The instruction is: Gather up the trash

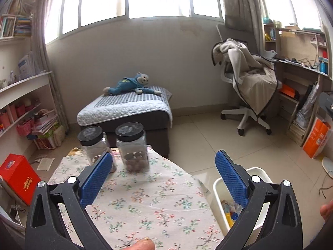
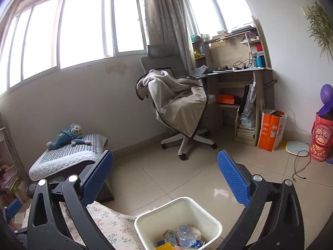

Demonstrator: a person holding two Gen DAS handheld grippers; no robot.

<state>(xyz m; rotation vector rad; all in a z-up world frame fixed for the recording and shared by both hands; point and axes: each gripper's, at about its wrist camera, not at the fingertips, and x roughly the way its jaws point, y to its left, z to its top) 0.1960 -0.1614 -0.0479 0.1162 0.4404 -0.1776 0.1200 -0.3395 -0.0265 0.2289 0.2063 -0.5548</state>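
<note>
Right wrist view: white plastic bin seen upright on the tiled floor beside the floral-clothed counter, mouth upward.
Trash: crumpled wrappers and clear plastic lie inside.
Left tool: jaws spread, empty.
Right tool: jaws spread, empty.

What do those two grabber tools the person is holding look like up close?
Both look alike. The left gripper and the right gripper each have two black plastic arms with cut-out slots and silver rivets, ending in flat blue fingers with a fine dimpled texture. No cables or sleeves show.
</note>
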